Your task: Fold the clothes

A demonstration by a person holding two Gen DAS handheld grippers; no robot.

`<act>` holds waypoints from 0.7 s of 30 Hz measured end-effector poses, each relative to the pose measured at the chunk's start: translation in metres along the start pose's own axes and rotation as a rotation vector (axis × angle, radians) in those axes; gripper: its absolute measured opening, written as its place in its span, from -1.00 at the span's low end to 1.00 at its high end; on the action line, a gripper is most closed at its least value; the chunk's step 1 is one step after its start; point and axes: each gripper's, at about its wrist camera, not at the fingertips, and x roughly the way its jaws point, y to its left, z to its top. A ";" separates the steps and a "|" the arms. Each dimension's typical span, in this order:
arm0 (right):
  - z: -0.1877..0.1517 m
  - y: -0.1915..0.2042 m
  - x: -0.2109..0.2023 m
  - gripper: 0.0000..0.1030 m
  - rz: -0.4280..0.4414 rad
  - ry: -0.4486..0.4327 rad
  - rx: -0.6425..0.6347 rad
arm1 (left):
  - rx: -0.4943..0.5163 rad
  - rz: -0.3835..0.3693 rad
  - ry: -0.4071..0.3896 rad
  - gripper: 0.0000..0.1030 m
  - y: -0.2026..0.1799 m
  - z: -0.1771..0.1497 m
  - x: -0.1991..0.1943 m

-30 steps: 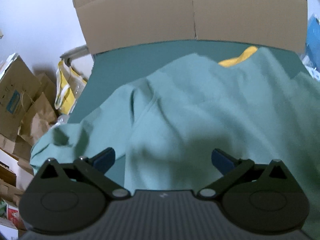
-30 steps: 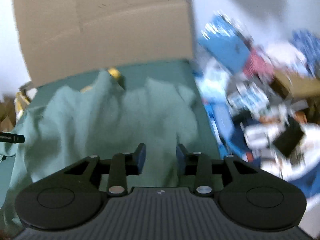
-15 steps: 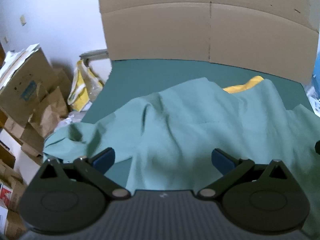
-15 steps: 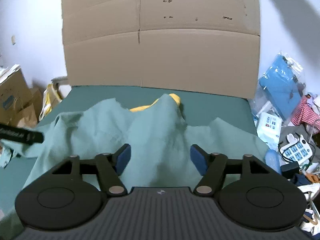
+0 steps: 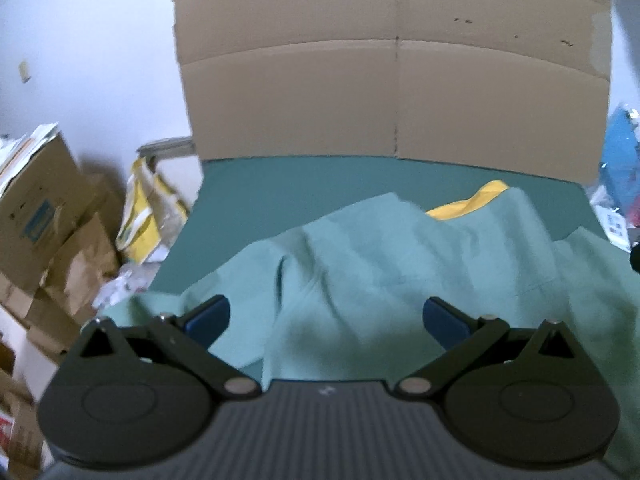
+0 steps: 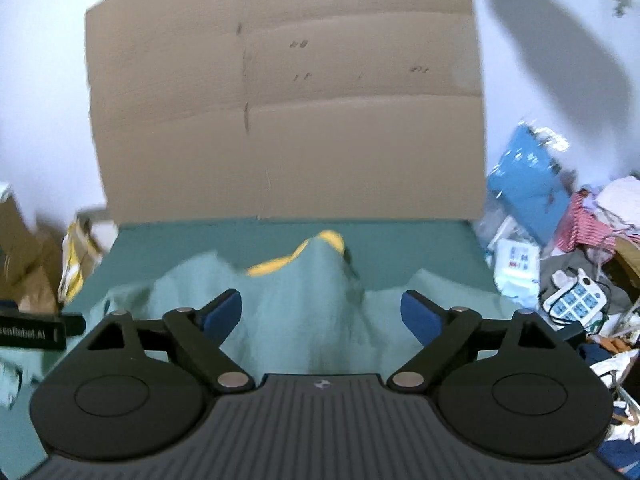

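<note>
A pale green garment [image 5: 384, 264] lies rumpled over the dark green table [image 5: 280, 188], draped across a yellow garment [image 5: 476, 202] that peeks out at the back. My left gripper [image 5: 326, 314] hangs open above the green cloth's near left part, with nothing between its blue pads. In the right wrist view the same green garment [image 6: 320, 304] rises to a peak over the yellow one [image 6: 304, 254]. My right gripper [image 6: 322, 310] is above it, its jaws opening wide, and no cloth is pinched between them.
A large cardboard sheet [image 5: 396, 80] stands upright along the table's far edge. Cardboard boxes [image 5: 36, 216] and a yellow bag [image 5: 146, 208] crowd the floor on the left. On the right lie a blue package [image 6: 528, 188], clothes and a power strip [image 6: 576, 292].
The right gripper's jaws have spread from nearly shut to wide and it swung left to face the cardboard. The left gripper rose a little, so the cloth looks farther below.
</note>
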 end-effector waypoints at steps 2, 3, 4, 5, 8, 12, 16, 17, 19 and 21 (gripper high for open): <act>0.003 0.000 -0.002 0.84 -0.009 -0.014 0.034 | 0.014 -0.020 0.000 0.99 -0.001 0.004 0.002; 0.005 0.001 -0.002 0.85 -0.021 -0.008 0.039 | 0.020 -0.030 0.001 0.99 -0.002 0.007 0.003; 0.008 0.004 -0.001 0.85 -0.039 -0.002 0.037 | 0.024 -0.039 0.000 0.99 -0.002 0.009 0.003; 0.010 0.007 -0.001 0.85 -0.054 0.000 0.034 | 0.026 -0.047 -0.005 0.99 -0.002 0.012 0.003; 0.017 0.015 -0.006 0.86 -0.081 -0.025 0.040 | 0.026 -0.066 -0.021 0.99 0.000 0.019 0.003; 0.027 0.022 -0.010 0.87 -0.112 -0.055 0.075 | 0.013 -0.076 -0.061 0.99 0.003 0.030 0.000; 0.037 0.027 -0.014 0.88 -0.159 -0.079 0.118 | 0.008 -0.110 -0.066 0.99 0.006 0.041 0.000; 0.038 0.029 -0.015 0.89 -0.162 -0.080 0.127 | 0.010 -0.119 -0.062 0.99 0.007 0.043 0.001; 0.034 0.032 -0.011 0.89 -0.160 -0.060 0.128 | 0.015 -0.129 -0.050 0.99 0.008 0.044 0.004; 0.028 0.036 -0.005 0.89 -0.155 -0.028 0.113 | 0.035 -0.132 -0.042 0.99 0.008 0.040 0.012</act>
